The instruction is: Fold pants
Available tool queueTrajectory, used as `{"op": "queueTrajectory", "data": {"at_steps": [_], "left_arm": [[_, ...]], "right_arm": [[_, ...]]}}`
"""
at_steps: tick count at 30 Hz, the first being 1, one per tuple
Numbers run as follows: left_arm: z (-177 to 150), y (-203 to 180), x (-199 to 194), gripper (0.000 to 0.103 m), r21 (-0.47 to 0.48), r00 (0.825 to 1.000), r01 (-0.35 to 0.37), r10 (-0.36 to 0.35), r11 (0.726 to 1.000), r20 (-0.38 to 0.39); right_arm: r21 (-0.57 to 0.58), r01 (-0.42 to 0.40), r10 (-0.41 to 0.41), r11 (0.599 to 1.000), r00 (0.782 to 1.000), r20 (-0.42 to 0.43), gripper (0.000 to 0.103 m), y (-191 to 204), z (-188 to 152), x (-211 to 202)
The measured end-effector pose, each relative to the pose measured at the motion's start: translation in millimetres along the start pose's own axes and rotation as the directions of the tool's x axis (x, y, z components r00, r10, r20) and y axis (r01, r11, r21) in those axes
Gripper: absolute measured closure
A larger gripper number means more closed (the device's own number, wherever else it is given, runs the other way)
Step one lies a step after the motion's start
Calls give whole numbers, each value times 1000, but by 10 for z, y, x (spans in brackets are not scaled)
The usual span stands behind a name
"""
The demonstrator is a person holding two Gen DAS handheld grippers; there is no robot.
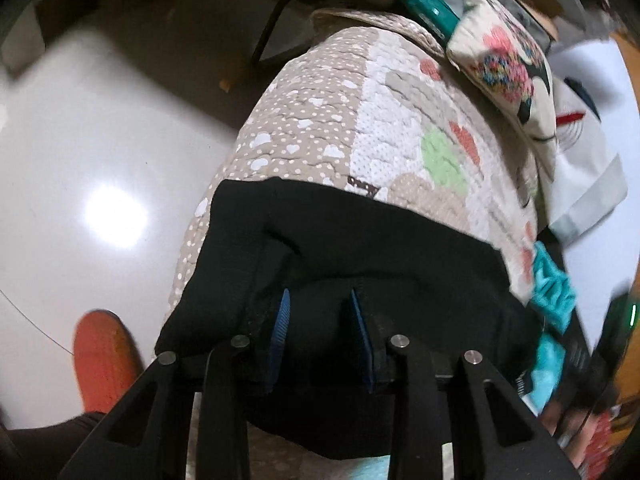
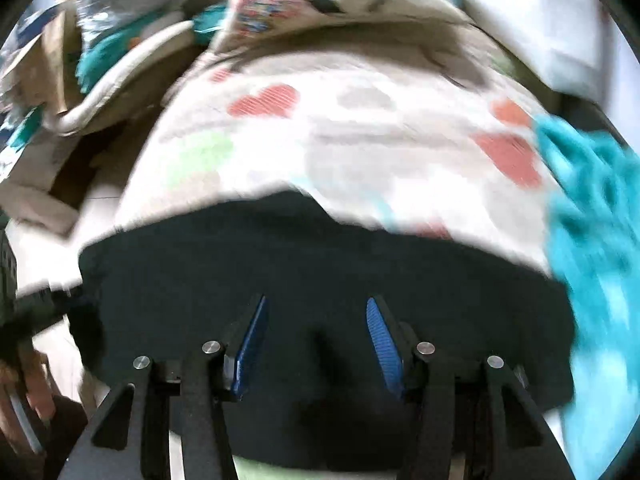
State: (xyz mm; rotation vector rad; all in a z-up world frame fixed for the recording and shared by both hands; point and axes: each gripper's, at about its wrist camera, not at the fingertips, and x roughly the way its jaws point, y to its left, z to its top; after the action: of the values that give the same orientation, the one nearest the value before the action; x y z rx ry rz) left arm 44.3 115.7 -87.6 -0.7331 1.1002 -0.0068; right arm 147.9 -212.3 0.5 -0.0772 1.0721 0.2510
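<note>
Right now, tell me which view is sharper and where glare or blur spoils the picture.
Left wrist view: sharper; the quilt print and the black pants edge read clearly, a bright glare patch sits on the floor, and the right edge smears. Right wrist view: motion blur throughout, smearing the quilt's hearts and the teal cloth; only the right gripper stays crisp. Both bend at the fisheye rim.

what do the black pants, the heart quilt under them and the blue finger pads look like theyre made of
Black pants: soft matte fabric, probably a knit; it sags in rounded folds with no sheen.
Heart quilt: stitched, padded cloth, likely cotton; puffy rows of quilting and printed dots and hearts show.
Blue finger pads: ribbed rubber or soft plastic, judging by fine ridges; which one is unclear.
</note>
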Motion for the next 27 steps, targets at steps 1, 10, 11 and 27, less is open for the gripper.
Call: {"op": "queueTrajectory", "data": {"at_steps": [1, 10, 11, 27], "left_arm": [[-11, -10, -3, 72, 10, 1000, -7, 7, 1000, 3], [-37, -18, 2, 72, 38, 1000, -20, 19, 999, 15], [-40, -27, 6, 72, 39, 1000, -25, 24, 999, 18], [-16, 630, -219, 72, -164, 998, -41, 47, 986, 34]], "right_arm": [[-13, -14, 14, 1000, 1000, -5, 47, 4, 115, 120], [-49, -103, 97, 993, 988, -120, 78, -11, 568, 830], [-32, -120, 115, 992, 985, -125, 87, -53, 600, 840], [-37, 117, -118, 992, 993, -21, 102, 129, 842, 772]]}}
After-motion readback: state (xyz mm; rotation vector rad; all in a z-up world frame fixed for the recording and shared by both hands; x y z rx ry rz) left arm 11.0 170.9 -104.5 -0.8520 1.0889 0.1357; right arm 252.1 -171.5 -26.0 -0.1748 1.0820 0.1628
